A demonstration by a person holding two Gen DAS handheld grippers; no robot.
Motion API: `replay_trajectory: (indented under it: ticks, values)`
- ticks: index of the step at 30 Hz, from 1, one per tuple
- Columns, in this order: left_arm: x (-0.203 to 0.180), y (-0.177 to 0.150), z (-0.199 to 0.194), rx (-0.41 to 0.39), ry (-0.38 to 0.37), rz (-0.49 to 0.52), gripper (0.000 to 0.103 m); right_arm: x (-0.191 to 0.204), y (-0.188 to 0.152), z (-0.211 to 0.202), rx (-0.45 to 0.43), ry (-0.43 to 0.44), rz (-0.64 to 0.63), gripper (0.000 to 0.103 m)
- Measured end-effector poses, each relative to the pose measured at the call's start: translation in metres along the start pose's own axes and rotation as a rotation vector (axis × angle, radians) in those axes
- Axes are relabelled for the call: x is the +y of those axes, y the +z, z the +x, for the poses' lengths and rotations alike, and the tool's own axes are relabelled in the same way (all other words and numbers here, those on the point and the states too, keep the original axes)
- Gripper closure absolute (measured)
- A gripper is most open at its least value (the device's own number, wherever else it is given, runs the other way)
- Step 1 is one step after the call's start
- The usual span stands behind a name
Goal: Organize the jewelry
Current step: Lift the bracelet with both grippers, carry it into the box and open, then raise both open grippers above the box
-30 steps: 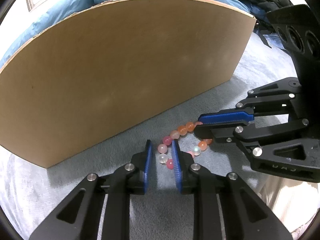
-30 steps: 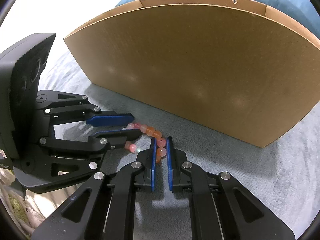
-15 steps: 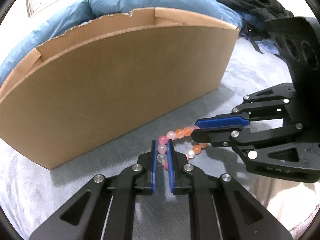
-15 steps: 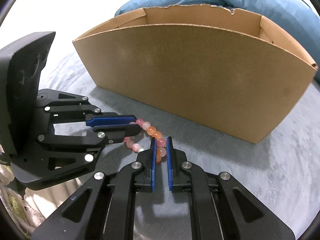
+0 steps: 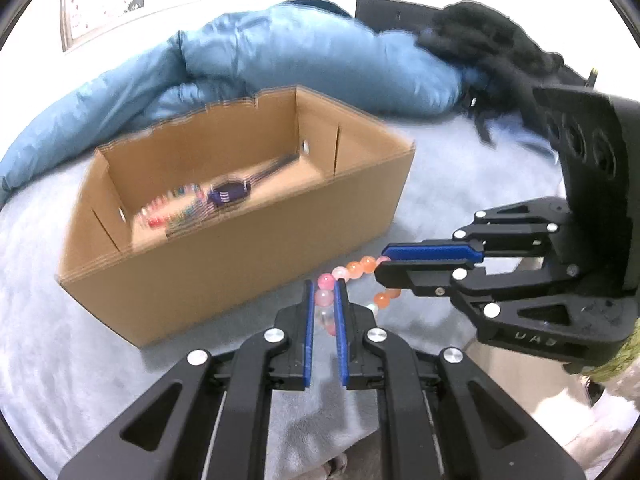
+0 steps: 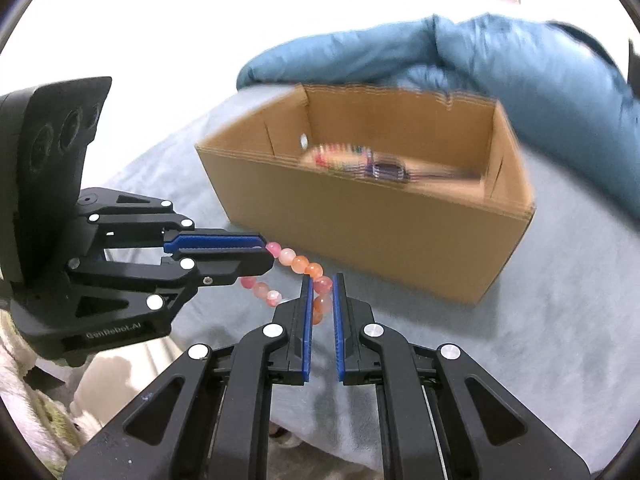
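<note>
The left tongs [image 5: 323, 300] pinch one side of the bead bracelet [image 5: 352, 270], with a pink bead pressed between the blue pads; the right tongs [image 6: 320, 294] pinch the other side of the same bracelet, on an orange bead. I think two grips are used because the bracelet is a soft loop; held at two places it hangs stretched between the tongs and does not swing or fold. The bracelet is in the air above the grey bed cover [image 5: 80, 340], just on the near side of the cardboard box [image 5: 240, 264]; it does not touch the box. The box is open at the top, so things can be dropped in from above; inside it, on the bottom, lie a watch with a dark face [image 5: 230, 193] and some coloured beads [image 5: 168, 210], blurred. A blue quilt [image 5: 300, 64] lies on the far side of the box. In my judgement the bracelet belongs with these pieces, and it still must pass over the near wall.
</note>
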State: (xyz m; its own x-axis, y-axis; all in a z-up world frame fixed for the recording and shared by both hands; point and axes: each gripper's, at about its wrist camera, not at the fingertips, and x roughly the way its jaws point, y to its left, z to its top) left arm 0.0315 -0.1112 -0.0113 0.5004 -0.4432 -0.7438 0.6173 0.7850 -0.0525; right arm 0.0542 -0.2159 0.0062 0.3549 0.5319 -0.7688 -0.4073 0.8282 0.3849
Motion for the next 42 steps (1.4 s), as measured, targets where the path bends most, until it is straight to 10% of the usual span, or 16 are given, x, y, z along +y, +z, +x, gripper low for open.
replay_trajectory:
  ticks: [7, 14, 23, 31, 37, 42]
  values:
    - [0.031, 0.064, -0.035, -0.097, -0.006, -0.051, 0.094, -0.004, 0.081, -0.019, -0.072, 0.003, -0.063, 0.096]
    - [0.088, 0.101, 0.034, 0.091, -0.016, -0.144, 0.094, -0.045, 0.125, 0.061, 0.156, 0.072, 0.035, 0.096]
    - [0.119, 0.08, 0.112, 0.322, -0.06, -0.217, 0.094, -0.058, 0.115, 0.129, 0.4, 0.073, 0.088, 0.095]
    - [0.126, 0.079, 0.117, 0.372, -0.061, -0.239, 0.079, -0.061, 0.099, 0.148, 0.496, 0.016, 0.079, 0.089]
    - [0.13, 0.081, 0.092, 0.293, -0.036, -0.257, 0.079, -0.065, 0.103, 0.114, 0.402, -0.002, 0.094, 0.087]
    - [0.127, 0.086, 0.023, 0.052, 0.087, -0.211, 0.069, -0.078, 0.11, 0.049, 0.196, -0.092, 0.127, 0.075]
